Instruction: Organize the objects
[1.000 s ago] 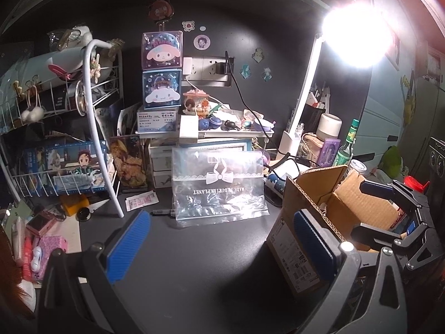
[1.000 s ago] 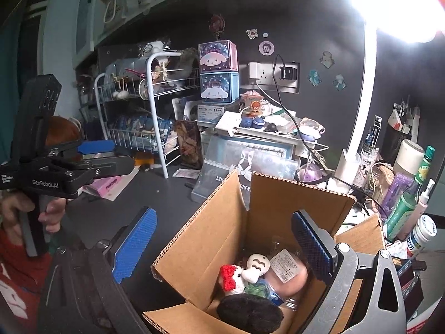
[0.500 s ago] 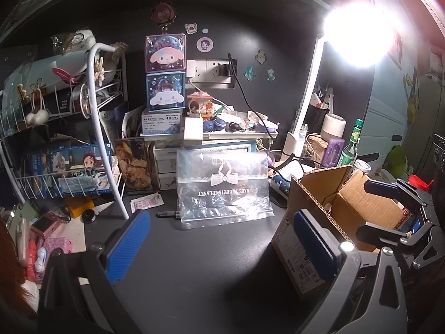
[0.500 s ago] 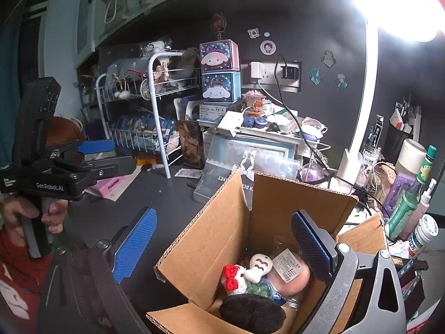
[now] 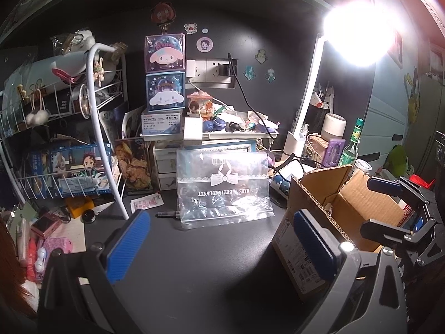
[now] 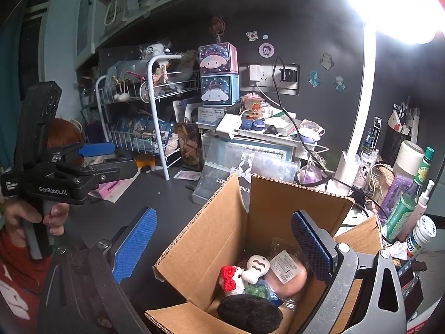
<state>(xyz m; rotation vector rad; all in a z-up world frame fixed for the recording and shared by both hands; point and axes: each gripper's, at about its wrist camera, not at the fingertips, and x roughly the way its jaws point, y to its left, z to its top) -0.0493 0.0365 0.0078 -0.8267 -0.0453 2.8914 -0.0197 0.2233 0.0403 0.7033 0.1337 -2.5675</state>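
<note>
Both hand-held grippers hover spread, right (image 6: 222,239) seemingly over cardboard box (image 6: 278,203).

One cardboard box (image 6: 281,222), two stacked character cubes (image 5: 165,72), one clear bag (image 5: 224,189), perhaps four toys (image 6: 261,284) inside the box.

Black gripper (image 6: 111,158) w/ blue pads, "GenRobot.AI" mark; red sleeve (image 6: 16,272)

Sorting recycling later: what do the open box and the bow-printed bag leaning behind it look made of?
The box looks like brown corrugated cardboard, matte: fluting shows along its cut flap edges. The bag looks like thin clear plastic film, glossy: it is see-through, wrinkled and catches glare, though the exact plastic cannot be told.
</note>
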